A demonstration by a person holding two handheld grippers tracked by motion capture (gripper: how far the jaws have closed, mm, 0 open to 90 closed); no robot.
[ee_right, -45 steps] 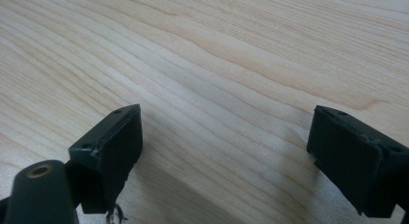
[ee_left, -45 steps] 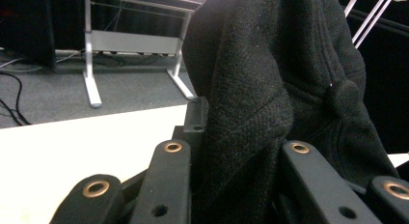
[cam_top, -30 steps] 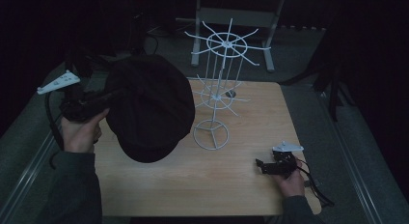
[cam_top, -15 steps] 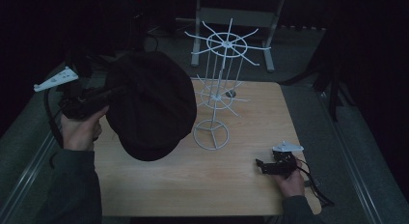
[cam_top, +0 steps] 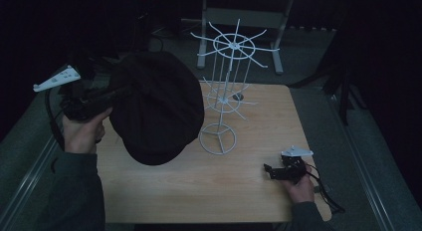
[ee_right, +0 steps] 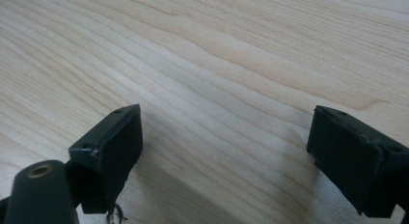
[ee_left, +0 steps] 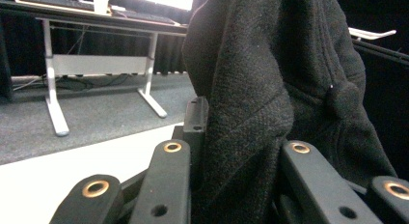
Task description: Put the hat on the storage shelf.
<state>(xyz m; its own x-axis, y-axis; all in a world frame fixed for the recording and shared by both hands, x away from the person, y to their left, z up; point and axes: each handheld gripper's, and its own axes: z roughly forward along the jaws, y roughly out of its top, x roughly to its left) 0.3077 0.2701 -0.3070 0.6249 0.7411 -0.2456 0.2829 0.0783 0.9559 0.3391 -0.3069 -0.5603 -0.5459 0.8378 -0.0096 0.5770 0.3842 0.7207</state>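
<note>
- My right gripper (cam_top: 271,170) rests low on the wooden table (cam_top: 249,191) at its near right corner, jaws spread wide with only bare wood between them.
- My left gripper (cam_top: 107,96) is clamped tight on a fold of the black hat (cam_top: 154,109), holding it up above the table's left side.
- Just beyond the hat stands the white wire rack (cam_top: 224,101), upright, close beside its brim.

left: we hold the left gripper (cam_top: 107,96) raised at the table's left side, jaws clamped tight on dark cloth, forearm coming up from below | right: our right gripper (cam_top: 275,172) rests low at the near right, jaws spread wide, nothing between them
</note>
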